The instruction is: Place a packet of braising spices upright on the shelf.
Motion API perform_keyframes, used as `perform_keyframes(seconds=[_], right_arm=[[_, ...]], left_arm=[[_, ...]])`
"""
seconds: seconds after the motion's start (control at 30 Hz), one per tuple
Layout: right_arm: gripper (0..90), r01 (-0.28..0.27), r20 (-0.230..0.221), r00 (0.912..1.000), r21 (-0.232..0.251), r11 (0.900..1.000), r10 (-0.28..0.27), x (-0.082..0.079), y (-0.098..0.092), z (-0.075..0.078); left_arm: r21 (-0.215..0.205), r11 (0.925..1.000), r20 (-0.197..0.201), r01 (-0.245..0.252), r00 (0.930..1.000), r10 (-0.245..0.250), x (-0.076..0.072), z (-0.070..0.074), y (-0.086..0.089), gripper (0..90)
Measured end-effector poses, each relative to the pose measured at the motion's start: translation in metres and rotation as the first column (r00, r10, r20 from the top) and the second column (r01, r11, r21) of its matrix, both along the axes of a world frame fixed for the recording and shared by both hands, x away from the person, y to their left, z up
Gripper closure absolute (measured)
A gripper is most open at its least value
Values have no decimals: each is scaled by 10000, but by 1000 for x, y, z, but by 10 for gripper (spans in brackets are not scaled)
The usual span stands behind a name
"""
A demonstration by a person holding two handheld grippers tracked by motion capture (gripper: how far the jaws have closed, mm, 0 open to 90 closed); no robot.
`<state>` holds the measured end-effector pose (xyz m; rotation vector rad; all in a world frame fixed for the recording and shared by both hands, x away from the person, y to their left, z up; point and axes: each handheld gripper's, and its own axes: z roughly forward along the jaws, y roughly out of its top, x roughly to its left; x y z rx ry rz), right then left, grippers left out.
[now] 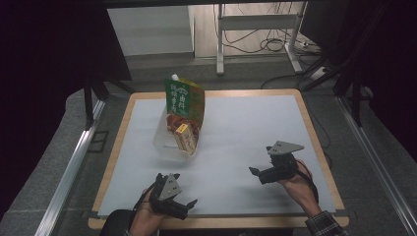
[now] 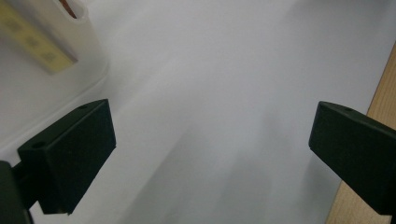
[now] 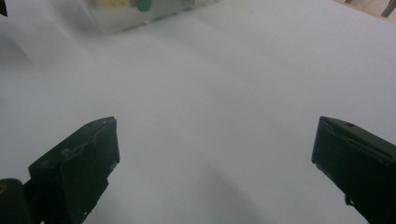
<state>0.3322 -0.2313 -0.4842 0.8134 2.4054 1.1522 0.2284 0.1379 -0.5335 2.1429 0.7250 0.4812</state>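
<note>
A clear plastic bin (image 1: pixel 164 140) stands on the white mat (image 1: pixel 236 147) at the left of the middle. A tall green and red pouch (image 1: pixel 184 105) and a small yellow box (image 1: pixel 185 137) stand upright in it. My left gripper (image 1: pixel 178 189) hovers near the table's front edge, held in a hand, jaws wide open and empty. In the left gripper view (image 2: pixel 210 154) the bin's corner (image 2: pixel 56 88) and the yellow box (image 2: pixel 32 44) lie at the upper left. My right gripper (image 1: pixel 263 164) is open and empty over the mat's right part. The right gripper view (image 3: pixel 215 163) shows the bin's base (image 3: pixel 140 14) far ahead.
The wooden table edge (image 1: pixel 216 222) frames the mat. Beyond the table stand metal desk legs (image 1: pixel 220 44) with cables (image 1: pixel 275 44) on the floor. Dark curtains hang on both sides. An aluminium rail (image 1: pixel 64 182) runs along the left.
</note>
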Motion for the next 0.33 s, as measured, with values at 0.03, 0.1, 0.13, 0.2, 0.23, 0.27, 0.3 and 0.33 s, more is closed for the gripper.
perform_keyframes(seconds=[0.03,0.1,0.13,0.2,0.23,0.27,0.3,0.33], right_arm=[[8,53,-43,10000,-22,10000,-53,-1,-2,-1],[8,113,-109,9999,-56,9999,-113,-3,-6,-3],[8,165,-146,9998,-92,9998,-166,-4,-9,-5],[8,309,-260,9992,-176,9994,-314,-4,-16,-10],[8,370,-309,9988,-159,9992,-375,-4,-17,-11],[8,370,-309,9988,-159,9992,-375,-4,-17,-11],[8,405,-321,9986,-123,9991,-409,-3,-18,-11],[8,430,-351,9984,-91,9990,-433,-3,-19,-12]], left_arm=[[5,10000,-4,2,10000,-2,0,0,0,2],[4,10000,-4,4,10000,-4,0,0,0,2],[-24,10000,-2,-17,10000,17,0,0,0,2],[4,10000,-8,-24,10000,24,0,0,0,2],[1,10000,-12,-38,10000,38,0,0,0,2],[-11,10000,-17,-55,10000,55,1,0,0,2],[-22,10000,-2,-70,10000,70,1,0,0,2],[-72,9999,5,-102,9999,102,1,0,1,2]])
